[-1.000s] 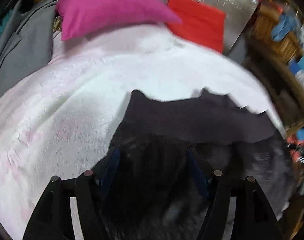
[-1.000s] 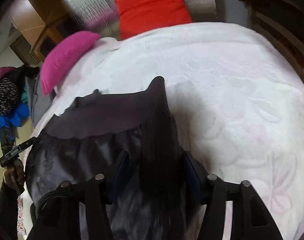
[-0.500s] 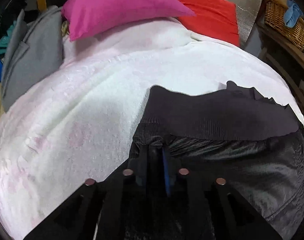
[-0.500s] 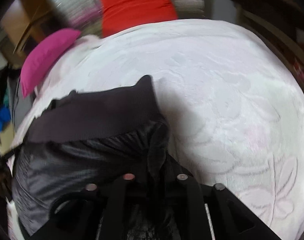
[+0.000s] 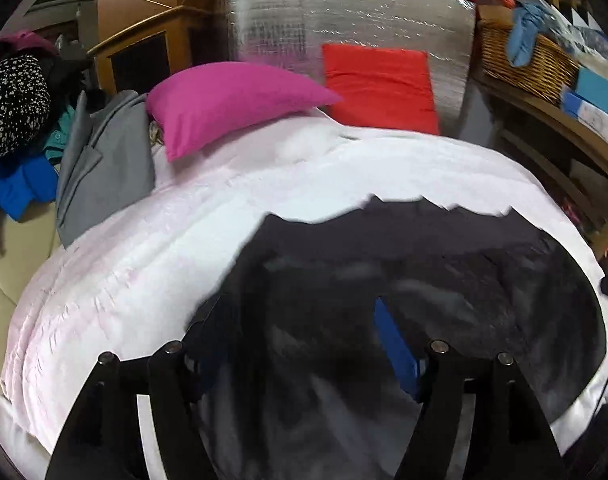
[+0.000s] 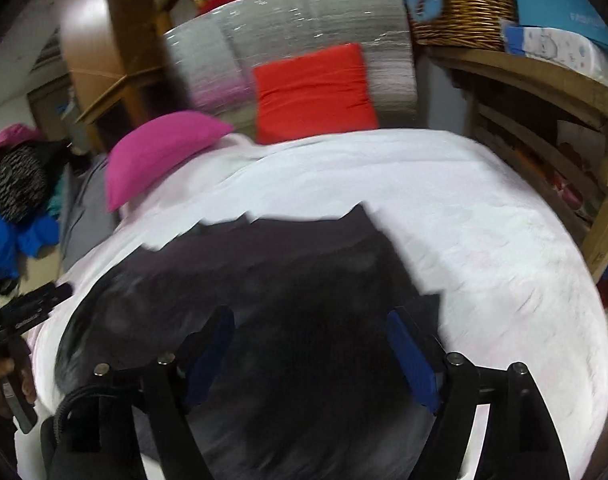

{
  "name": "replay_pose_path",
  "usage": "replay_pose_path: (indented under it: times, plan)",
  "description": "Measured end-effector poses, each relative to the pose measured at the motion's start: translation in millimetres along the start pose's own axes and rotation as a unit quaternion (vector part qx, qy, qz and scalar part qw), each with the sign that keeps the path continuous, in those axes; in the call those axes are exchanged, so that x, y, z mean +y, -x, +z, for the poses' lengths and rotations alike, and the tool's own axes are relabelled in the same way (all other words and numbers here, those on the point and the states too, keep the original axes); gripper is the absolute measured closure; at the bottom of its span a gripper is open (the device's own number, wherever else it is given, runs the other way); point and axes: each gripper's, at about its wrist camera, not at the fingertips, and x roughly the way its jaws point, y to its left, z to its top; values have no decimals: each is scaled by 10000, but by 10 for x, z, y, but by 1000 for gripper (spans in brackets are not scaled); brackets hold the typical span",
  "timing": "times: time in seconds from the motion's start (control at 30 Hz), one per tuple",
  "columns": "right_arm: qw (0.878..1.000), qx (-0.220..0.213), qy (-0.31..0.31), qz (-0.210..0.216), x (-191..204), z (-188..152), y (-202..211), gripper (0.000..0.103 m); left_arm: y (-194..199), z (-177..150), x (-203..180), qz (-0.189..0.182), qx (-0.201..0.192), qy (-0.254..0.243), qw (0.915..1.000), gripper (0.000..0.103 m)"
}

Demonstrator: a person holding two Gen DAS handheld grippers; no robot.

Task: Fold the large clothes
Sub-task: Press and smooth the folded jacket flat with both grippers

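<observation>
While both jaws are opening, left gripper point(image 5: 304, 332) and right gripper point(image 6: 310, 336) hang spread over black jacket point(image 5: 444, 280) on bed point(image 5: 144, 264); pink pillow point(image 5: 232, 100), red cushion point(image 5: 380, 88) far.

Home bedroom — bed point(image 5: 344, 168), pink pillow point(image 5: 232, 100), wicker basket point(image 5: 520, 64)

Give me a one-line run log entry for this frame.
phase: release after fold | left gripper: opening, nothing gripped | right gripper: opening, nothing gripped | black jacket: lying on white bedspread
</observation>
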Motion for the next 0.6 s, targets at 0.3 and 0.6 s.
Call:
replay_pose_path:
  times: [0.3,0.6]
  plan:
    - [9993,259,129,-233,214,-450,-200,21,-79,-471,-287,-171,471,-38,9987,31]
    - [9981,470,208,-342,125,-613,-464,18,-347,-717,-342,107,646,-139,9978,18]
